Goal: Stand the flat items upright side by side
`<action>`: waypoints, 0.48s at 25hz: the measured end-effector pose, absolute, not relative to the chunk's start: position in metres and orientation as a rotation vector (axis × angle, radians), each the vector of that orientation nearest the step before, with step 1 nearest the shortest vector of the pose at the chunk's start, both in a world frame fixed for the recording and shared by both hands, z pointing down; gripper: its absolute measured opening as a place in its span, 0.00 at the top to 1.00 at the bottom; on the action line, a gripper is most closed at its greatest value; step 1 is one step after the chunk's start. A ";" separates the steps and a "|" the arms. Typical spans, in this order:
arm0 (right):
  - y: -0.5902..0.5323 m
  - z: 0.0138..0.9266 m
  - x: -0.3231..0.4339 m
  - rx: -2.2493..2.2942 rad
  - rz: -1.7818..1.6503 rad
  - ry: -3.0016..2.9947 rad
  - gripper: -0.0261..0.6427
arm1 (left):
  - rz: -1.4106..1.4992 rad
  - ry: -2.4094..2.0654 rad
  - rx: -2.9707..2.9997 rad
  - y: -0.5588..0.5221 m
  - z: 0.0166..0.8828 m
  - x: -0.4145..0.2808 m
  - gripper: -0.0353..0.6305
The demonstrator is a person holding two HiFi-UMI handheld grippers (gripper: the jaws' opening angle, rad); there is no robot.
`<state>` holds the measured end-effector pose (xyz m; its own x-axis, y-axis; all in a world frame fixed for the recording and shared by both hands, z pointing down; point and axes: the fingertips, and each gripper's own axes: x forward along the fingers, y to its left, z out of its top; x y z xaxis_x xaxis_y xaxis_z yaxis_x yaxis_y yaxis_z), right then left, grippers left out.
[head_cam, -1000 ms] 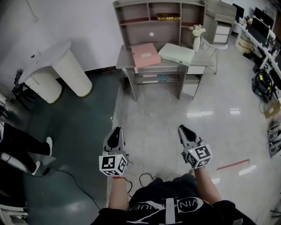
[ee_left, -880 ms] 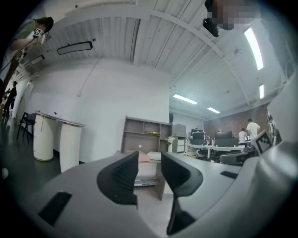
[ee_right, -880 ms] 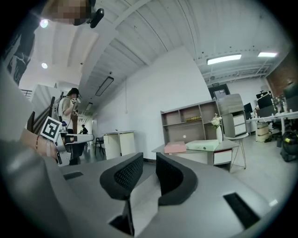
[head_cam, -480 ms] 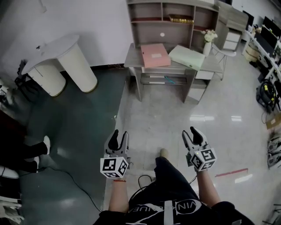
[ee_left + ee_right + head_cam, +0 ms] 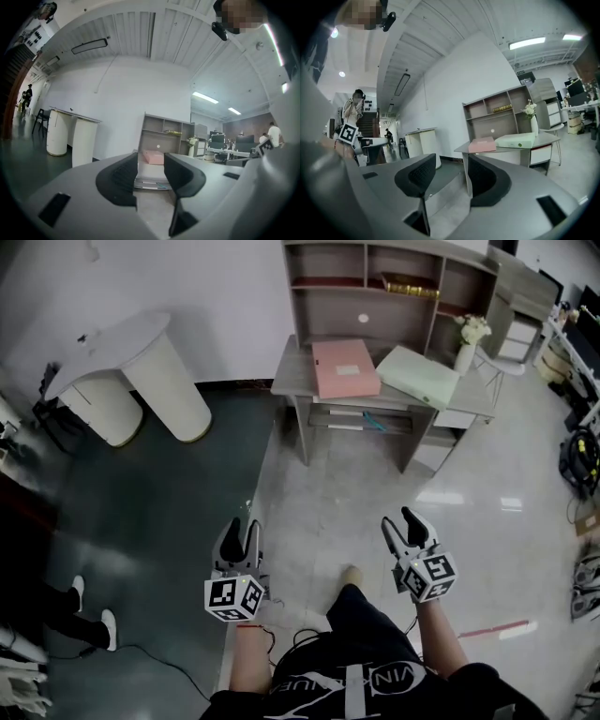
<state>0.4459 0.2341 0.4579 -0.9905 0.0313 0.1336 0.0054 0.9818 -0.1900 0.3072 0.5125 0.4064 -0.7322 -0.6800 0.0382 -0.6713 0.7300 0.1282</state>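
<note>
so far nothing of the task is done. the flat pink file box (image 5: 345, 367) and the flat pale green file box (image 5: 417, 377) both lie on their broad faces on the grey desk (image 5: 292, 381), under its open shelf unit (image 5: 323, 301). they are side by side but not upright. both have yet to be reached, gripped and stood on edge next to each other. the desk is well ahead of the person, across shiny floor. the pink box lies roughly square to the desk, and its long axis seems to run from the front edge toward the shelf back. the green one is skewed, its long axis diagonal across the desk's right part. the left gripper (image 5: 241, 532) and the right gripper (image 5: 405, 524) are held out about level, well apart from the boxes. the jaws of each have just been opening and stand moderately apart, the right pair a little wider, with nothing between them.
</note>
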 end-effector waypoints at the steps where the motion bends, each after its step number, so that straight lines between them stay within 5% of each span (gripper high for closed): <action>1: 0.227 0.457 0.435 -0.037 0.271 -2.983 0.65 | -0.163 -2.841 1.117 0.502 0.405 0.298 0.71; 12: 0.133 0.454 0.340 -0.051 0.260 -2.983 0.64 | -0.229 -2.835 1.136 0.402 0.403 0.201 0.71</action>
<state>0.3401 0.1330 0.4544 -0.9886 0.0463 0.1430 0.0208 0.9844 -0.1746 0.2012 0.4016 0.4028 -0.7221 -0.6916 0.0177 -0.6798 0.7140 0.1677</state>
